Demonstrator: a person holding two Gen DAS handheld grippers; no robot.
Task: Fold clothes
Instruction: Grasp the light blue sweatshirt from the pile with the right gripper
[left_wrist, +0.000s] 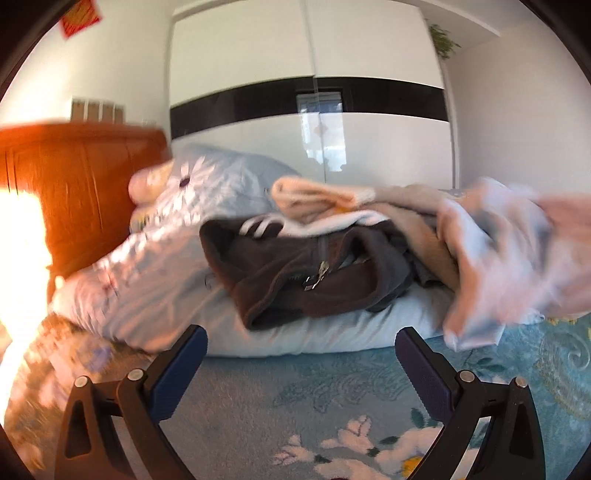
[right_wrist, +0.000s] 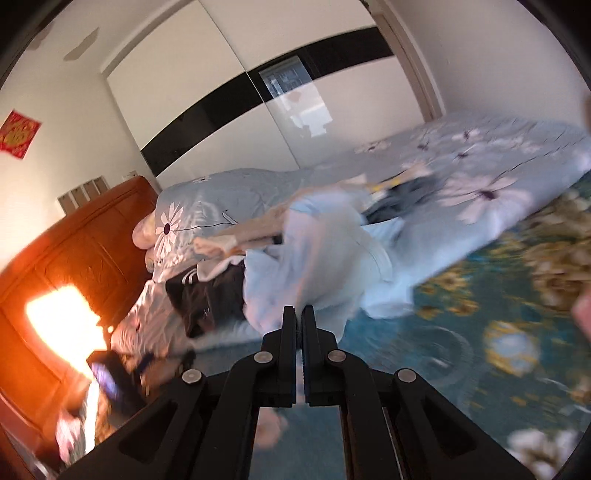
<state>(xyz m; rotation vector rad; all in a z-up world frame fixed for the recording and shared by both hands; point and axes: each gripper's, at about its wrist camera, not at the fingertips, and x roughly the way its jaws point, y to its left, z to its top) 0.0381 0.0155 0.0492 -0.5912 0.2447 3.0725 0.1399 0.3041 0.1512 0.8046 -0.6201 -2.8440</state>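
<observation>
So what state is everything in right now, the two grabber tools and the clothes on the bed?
Left gripper: open, holding nothing.
Right gripper: shut on the pale blue garment.
Pale blue garment: lifted, crumpled, unfolded, blurred.
Brown zip jacket: heaped, unfolded, zipper partly undone.
Beige garment: crumpled on top of the pile.
Wardrobe doors: closed.

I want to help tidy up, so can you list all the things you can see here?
brown zip jacket: one, dark brown, on the clothes pile on the bed
pale blue garment: one, light blue, blurred, at the right gripper's tips
cream garment: one, cream, top of the pile
quilt: one, pale blue with flowers, on the bed
headboard: one, orange wood, left
wardrobe: one, white with black band, behind
bedspread: one, teal, floral, under everything
left gripper: open, empty
right gripper: shut, grip unclear
</observation>
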